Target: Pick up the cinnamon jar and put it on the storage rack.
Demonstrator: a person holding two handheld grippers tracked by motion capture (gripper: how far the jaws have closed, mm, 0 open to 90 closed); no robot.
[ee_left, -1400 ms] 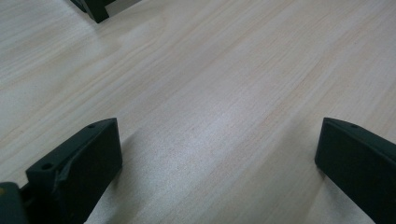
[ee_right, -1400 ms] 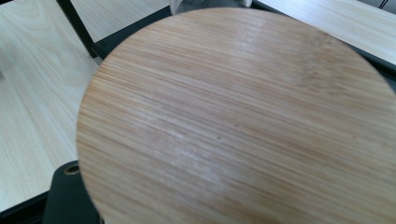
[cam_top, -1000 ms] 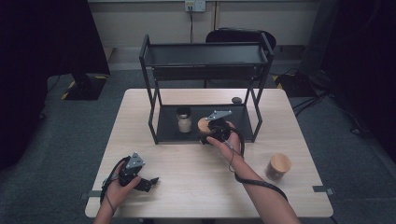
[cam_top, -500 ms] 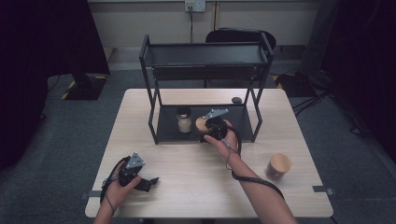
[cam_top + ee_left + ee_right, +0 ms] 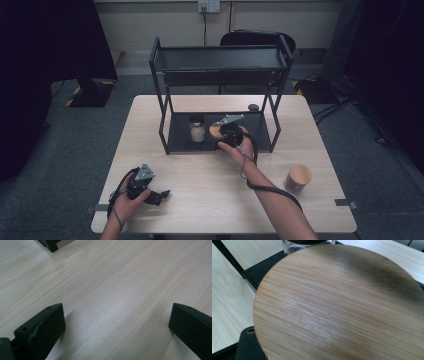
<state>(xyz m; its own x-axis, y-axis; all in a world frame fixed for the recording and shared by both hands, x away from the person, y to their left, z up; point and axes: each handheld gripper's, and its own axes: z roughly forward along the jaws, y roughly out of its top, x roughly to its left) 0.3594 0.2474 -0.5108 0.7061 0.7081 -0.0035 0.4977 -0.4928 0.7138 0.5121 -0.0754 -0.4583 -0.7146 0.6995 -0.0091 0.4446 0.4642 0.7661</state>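
Three jars are counted: one with a dark lid [image 5: 197,129] and one with a wooden lid [image 5: 216,131] on the rack's bottom shelf [image 5: 178,141], one more [image 5: 299,178] on the table [image 5: 215,195]. The wooden-lidded jar seems clamped by the right gripper [image 5: 223,136], though the jaws are hidden. The left gripper [image 5: 159,194] is held wide over bare wood. Little has changed since before.

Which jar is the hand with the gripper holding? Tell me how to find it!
Find the black metal two-level rack at the back of the pale wooden table. On its bottom shelf, the round bamboo-lidded jar sits in the right gripper. The jar beside it has a black lid instead.
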